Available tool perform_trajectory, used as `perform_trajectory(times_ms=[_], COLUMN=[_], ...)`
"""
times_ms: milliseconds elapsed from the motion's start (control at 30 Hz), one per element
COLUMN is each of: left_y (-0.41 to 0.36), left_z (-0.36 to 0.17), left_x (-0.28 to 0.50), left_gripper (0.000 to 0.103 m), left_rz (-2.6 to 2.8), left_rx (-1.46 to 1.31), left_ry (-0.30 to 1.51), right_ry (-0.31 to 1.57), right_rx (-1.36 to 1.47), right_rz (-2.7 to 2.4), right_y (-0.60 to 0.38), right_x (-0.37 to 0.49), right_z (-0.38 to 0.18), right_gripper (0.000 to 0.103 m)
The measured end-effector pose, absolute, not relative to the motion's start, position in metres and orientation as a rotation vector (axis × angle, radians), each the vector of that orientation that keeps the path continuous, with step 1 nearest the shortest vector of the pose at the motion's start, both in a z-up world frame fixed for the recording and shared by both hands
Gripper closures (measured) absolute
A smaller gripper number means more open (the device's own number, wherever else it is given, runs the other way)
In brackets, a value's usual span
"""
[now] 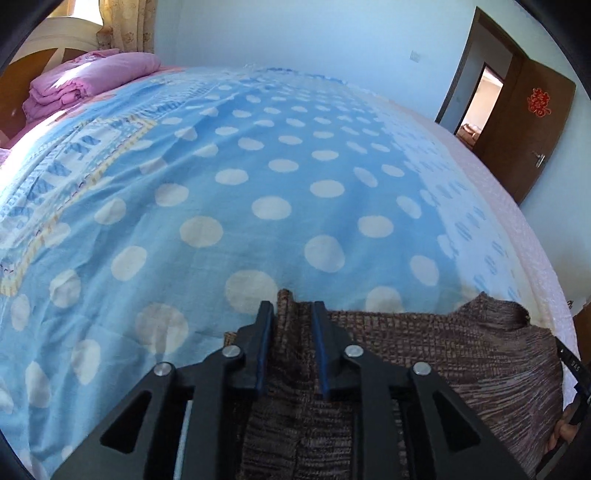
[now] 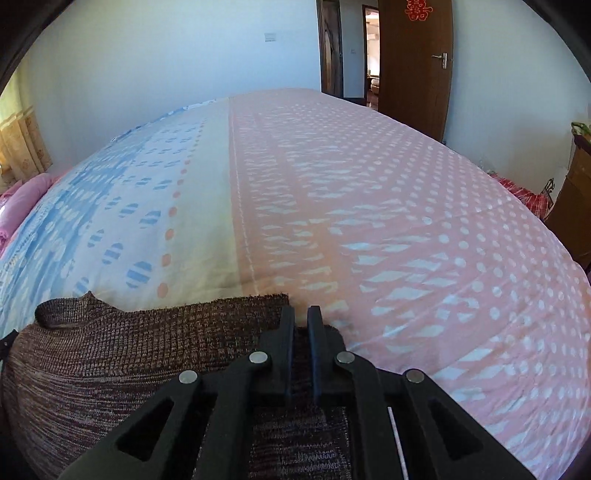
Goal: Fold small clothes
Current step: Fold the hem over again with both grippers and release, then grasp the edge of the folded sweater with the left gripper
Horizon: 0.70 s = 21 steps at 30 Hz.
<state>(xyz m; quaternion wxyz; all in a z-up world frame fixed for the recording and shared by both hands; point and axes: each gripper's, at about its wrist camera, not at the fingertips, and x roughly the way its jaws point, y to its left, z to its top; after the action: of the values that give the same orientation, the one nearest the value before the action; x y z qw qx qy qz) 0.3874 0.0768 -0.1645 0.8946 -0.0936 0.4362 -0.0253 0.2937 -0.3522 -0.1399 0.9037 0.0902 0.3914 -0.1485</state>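
Left cam first: my left tongs [image 1: 290, 306] are standing a bit apart with a bunched ridge of the brown knit top [image 1: 461, 354] running between them, but the pads aren't pinching it as far as I can see. The top lies flat on the near edge of the bed, collar off to the right. Under it is the bedspread [image 1: 221, 192], blue with big cream dots on this side. A folded pink quilt [image 1: 92, 81] sits up by the wooden headboard [image 1: 11, 81], patterned curtains [image 1: 129, 22] behind that, pale blue wall, and a brown door [image 1: 524, 122] standing open at the far right with a red paper decoration on it.

Right cam: my right tongs [image 2: 301, 314] are nearly closed, clamped on the top's shoulder edge. The bedspread [image 2: 406, 221] here turns salmon pink with white dots and diamond shapes, past a cream strip. The door [image 2: 415, 62] is straight ahead, and some red fabric [image 2: 524, 195] lies beside a wooden cabinet [image 2: 576, 206] at right.
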Motion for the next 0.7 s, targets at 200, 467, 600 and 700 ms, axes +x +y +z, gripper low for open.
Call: perform_trajectory(times_ms=[200, 467, 600, 700], left_y=[0.085, 0.061, 0.031, 0.015], left_z=[-0.151, -0.12, -0.132, -0.141], left_x=[0.372, 0.277, 0.247, 0.236], left_gripper=[0.065, 0.036, 0.036, 0.036], left_rz=[-0.052, -0.101, -0.144, -0.136], left_rx=[-0.159, 0.009, 0.067, 0.111], left_ry=[0.877, 0.759, 0.784, 0.799], right_ry=[0.65, 0.706, 0.724, 0.757], right_rx=[0.198, 0.084, 0.072, 0.098], right_rz=[-0.418, -0.219, -0.211, -0.235], right_y=[-0.351, -0.287, -0.264, -0.263], right_x=[0.257, 0.17, 0.143, 0.13], right_z=[-0.108, -0.095, -0.114, -0.13], right_gripper=[0.096, 0.096, 0.096, 0.096])
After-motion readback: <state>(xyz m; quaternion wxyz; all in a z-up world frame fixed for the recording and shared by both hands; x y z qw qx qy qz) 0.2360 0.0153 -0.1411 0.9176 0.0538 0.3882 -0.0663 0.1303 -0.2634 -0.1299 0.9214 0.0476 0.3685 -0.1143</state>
